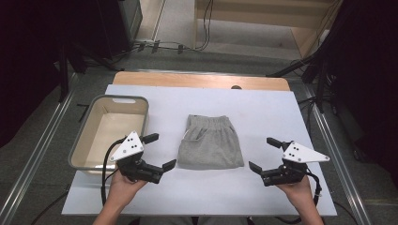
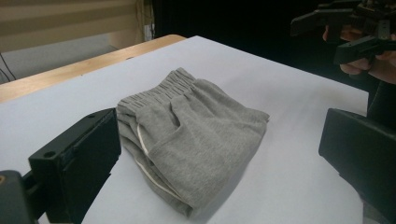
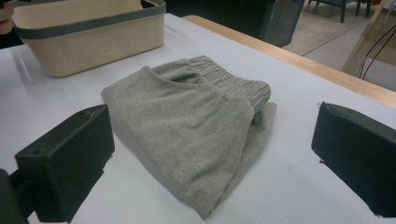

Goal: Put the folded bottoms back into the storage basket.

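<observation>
Two claws, left claw (image 1: 158, 151) and right claw (image 1: 264, 153), gape open and empty beside folded grey cotton shorts (image 1: 210, 142) mid-table (image 1: 263, 108); beige plastic basket (image 1: 76, 149) at left edge.

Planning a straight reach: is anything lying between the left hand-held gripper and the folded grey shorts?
No. In the high view, only bare white tabletop separates the left hand-held gripper from the grey shorts.

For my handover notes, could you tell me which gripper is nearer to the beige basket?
Left. The left gripper hovers just beside the beige basket, between it and the folded grey shorts; the right gripper is beyond the shorts.
</observation>
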Demonstrator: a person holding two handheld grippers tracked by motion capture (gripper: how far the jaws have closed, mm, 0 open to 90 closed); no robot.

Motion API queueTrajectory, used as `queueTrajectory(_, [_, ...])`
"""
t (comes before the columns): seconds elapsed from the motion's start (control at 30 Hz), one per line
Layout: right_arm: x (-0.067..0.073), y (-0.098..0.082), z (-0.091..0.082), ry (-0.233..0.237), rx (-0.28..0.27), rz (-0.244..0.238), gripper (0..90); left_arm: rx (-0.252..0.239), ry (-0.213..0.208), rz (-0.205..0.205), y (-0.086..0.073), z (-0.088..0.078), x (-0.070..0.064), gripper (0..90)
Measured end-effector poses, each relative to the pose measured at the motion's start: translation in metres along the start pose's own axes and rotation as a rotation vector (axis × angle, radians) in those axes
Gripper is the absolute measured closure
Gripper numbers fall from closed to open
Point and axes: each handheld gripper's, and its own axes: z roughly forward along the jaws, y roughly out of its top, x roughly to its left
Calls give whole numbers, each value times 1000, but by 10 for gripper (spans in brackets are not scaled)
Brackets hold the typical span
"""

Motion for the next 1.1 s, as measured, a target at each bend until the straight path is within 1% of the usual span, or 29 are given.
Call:
queueTrajectory(0.03, [0, 0, 0, 0, 0, 0, 0, 0, 0, 0, 0, 0, 0, 0])
queueTrajectory(0.07, [-1, 0, 0, 11, -12, 7, 0, 0, 4, -1, 0, -1, 0, 0])
queueTrajectory(0.3, [1, 0, 3, 20, -1, 8, 0, 1, -2, -7, -2, 0, 0, 0])
queueTrajectory(0.33, [1, 0, 4, 24, -4, 8, 0, 3, -1, 0, -1, 0, 0, 0])
queueTrajectory(0.5, [1, -1, 5, 28, -4, 11, 0, -6, 7, 0, -1, -1, 0, 0])
queueTrajectory(0.53, [1, -1, 5, 38, -5, 19, 0, -10, 12, 0, 0, -2, -1, 0])
queueTrajectory(0.6, [1, -1, 6, 39, -5, 17, 0, -12, 11, 1, 0, -3, -1, 0])
queueTrajectory(0.63, [2, -1, 7, 35, -1, 13, 0, -15, 12, 5, 1, -3, -1, 0])
queueTrajectory(0.77, [2, -1, 10, 36, 17, 16, 0, -16, 12, 2, 1, -4, -1, 0])
queueTrajectory(0.8, [1, -2, 13, 38, 26, 11, 33, -16, 13, 1, 1, -4, -1, 0])
queueTrajectory(0.93, [1, -4, 16, 34, 33, 15, 33, -13, 11, 3, 1, -4, -1, 0])
queueTrajectory(0.97, [0, -5, 17, 38, 41, 29, 33, -13, 11, 3, 1, -4, -1, 0])
queueTrajectory(1.1, [-2, -7, 20, 36, 56, 38, 33, -14, 8, 3, 1, -3, -2, 0])
